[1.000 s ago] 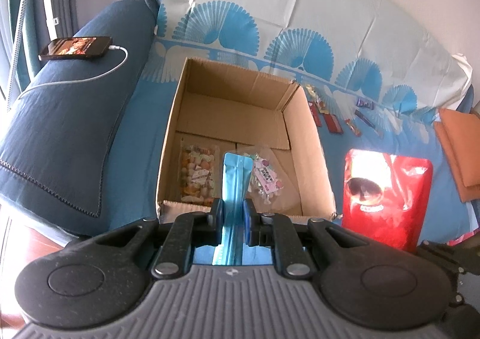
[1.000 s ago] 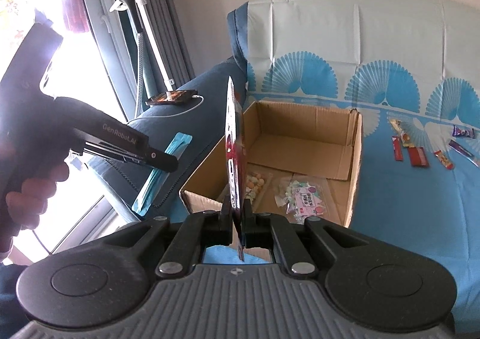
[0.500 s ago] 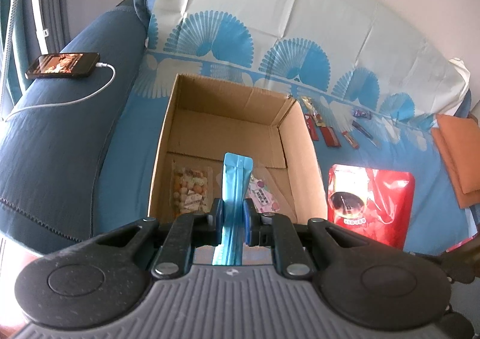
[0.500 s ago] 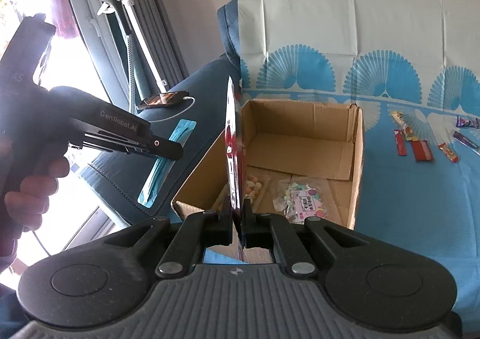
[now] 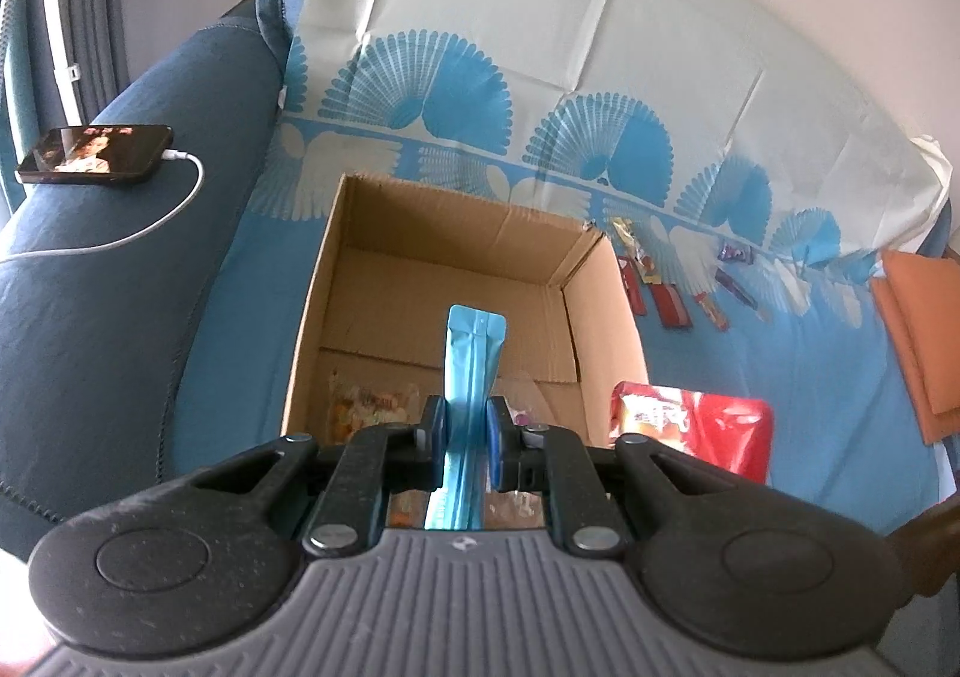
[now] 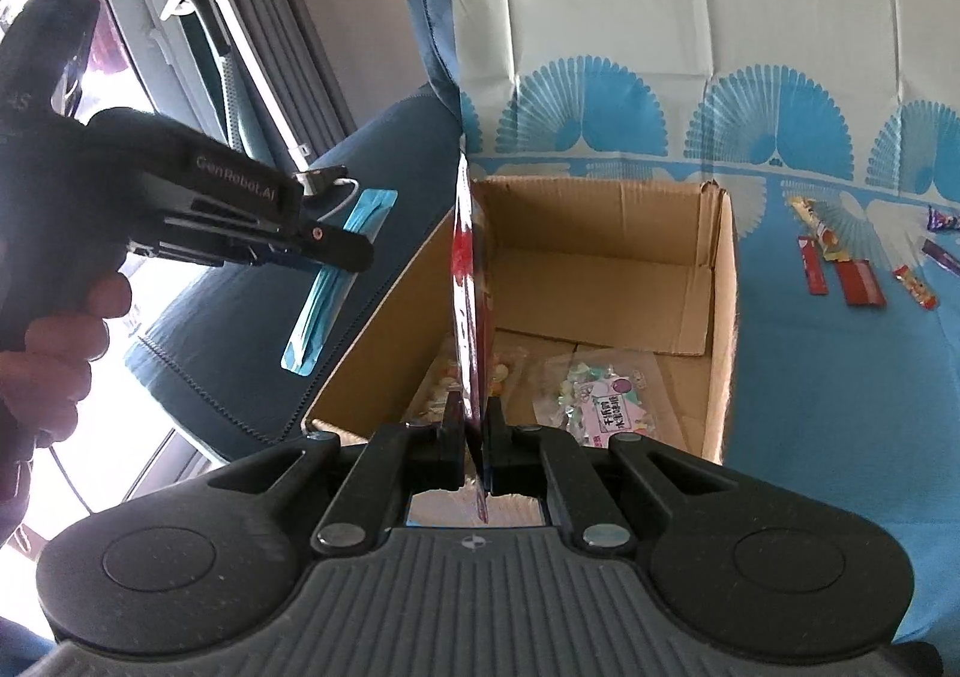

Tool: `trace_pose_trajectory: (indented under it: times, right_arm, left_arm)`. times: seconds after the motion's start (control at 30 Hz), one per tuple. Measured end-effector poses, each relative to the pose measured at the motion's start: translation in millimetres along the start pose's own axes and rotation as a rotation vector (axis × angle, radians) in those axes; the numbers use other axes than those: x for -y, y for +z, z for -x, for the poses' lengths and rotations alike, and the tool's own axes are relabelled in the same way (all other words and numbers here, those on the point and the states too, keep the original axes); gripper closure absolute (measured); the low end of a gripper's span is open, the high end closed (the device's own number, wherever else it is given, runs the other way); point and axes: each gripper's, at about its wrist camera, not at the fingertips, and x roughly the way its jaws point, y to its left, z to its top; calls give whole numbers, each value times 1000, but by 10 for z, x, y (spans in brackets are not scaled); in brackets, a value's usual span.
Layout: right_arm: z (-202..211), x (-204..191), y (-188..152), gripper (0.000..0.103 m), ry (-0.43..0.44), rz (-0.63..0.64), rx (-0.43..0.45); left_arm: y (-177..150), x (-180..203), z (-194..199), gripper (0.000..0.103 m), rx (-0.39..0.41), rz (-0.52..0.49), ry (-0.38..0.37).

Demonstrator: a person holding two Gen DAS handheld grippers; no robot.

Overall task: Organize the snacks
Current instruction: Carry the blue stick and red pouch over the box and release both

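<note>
Two pouches are held, one per gripper. A slim light-blue foil pouch (image 5: pixel 471 371) is pinched edge-on by the left gripper (image 5: pixel 466 434) above the near edge of the open brown cardboard box (image 5: pixel 603 329). Two clear candy bags (image 6: pixel 600 395) lie inside the box. A flat red glossy pouch (image 6: pixel 465 281) is pinched upright by the right gripper (image 6: pixel 474 437). Several small wrapped bars (image 6: pixel 852 275) are scattered on the blue patterned cover (image 6: pixel 840 407) at far right.
</note>
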Motion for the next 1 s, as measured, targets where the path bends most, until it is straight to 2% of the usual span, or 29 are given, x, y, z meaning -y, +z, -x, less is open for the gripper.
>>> trace_pose_trajectory:
  times: [0.3, 0.63, 1.0]
  right_arm:
    - [-367, 165, 120, 98, -9, -22, -13]
    - [-757, 281, 149, 98, -16, -71, -100]
    - [-1019, 480, 202, 98, -38, -85, -108]
  left_arm:
    - [136, -24, -393, 88, -32, 29, 15]
    - [197, -8, -870, 88, -81, 42, 28]
    - [238, -22, -1311, 88, -116, 35, 59]
